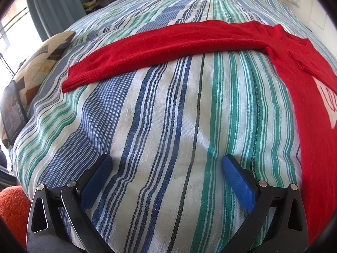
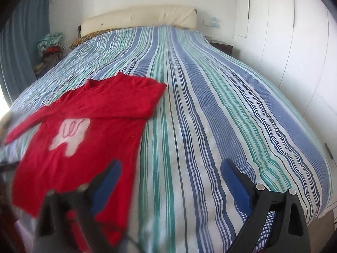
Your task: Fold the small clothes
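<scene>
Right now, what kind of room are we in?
Most likely a bedroom. A big bed with a striped bedspread fills the view, a padded cream headboard stands at its far end, and white wardrobe doors line the wall. A red sweater lies on the bed.

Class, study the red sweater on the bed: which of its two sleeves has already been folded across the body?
The sleeve on the sweater's right side in the right wrist view lies folded across the chest; the other sleeve stretches straight out over the striped bedspread.
</scene>
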